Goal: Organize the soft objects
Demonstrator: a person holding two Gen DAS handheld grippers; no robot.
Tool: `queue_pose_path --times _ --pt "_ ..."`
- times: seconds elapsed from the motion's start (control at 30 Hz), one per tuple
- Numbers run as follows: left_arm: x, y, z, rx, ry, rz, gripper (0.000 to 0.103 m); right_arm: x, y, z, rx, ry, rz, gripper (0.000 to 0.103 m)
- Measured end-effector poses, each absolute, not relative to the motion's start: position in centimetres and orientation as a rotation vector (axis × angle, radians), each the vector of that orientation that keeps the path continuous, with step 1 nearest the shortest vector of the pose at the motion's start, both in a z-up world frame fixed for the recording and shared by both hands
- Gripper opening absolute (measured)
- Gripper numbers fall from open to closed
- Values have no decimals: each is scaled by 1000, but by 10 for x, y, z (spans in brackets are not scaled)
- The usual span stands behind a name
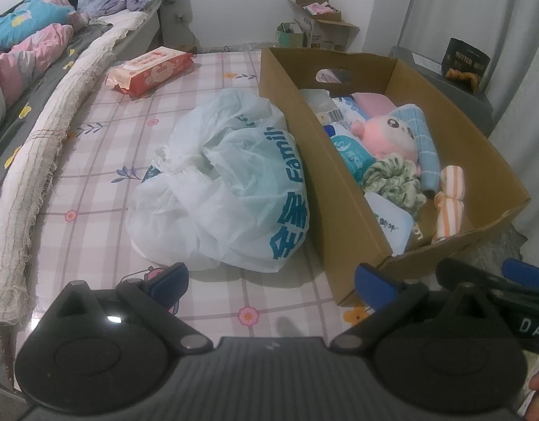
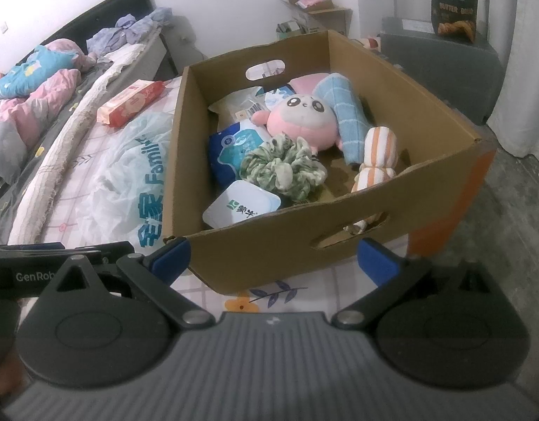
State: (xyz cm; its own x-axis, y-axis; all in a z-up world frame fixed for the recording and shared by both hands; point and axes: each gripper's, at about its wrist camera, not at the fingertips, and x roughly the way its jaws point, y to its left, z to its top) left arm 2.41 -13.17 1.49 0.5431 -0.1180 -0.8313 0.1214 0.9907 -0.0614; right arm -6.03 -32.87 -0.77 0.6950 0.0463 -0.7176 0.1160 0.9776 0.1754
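Left gripper (image 1: 271,282): jaws spread wide, nothing between the blue pads, hovering low centre of frame over the pink checked sheet (image 1: 94,189). Right gripper (image 2: 273,258): also spread wide, empty, at bottom centre of its view, w/ the near wall of the cardboard box (image 2: 287,242) showing between its pads; I can't tell if the pads touch the box.

Box sits on the sheet, centre of the right wrist view, right half of the left wrist view. Open top, oval hand-holes in near and far walls.

Contents, as I read them in the right wrist view:
- pink plush toy (image 2: 304,119), round face w/ big dark eyes, centre of box, lying tilted.
- rolled blue towel (image 2: 343,112), ribbed, just right of the plush, touching it.
- green-white scrunchie (image 2: 281,170), ruffled, in front of the plush.
- orange-white striped cloth (image 2: 376,156), knotted or rolled, at right side of box.
- blue wipes pack (image 2: 230,149), left of the scrunchie, partly under it.
- white lidded container (image 2: 241,207), green logo, near-left corner.

Outside the box: crumpled white plastic bag (image 1: 230,189) w/ blue print, centre of the left wrist view, touching the box's left wall. Red-pink tissue pack (image 1: 150,70) lies flat on the sheet, upper left, well apart from the bag.
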Motion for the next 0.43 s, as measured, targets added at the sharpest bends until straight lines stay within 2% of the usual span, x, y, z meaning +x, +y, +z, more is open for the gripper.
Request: queue_pose_path --times 0.43 --pt "24 -132 13 4 988 -142 101 -60 -329 -8 215 804 -40 102"
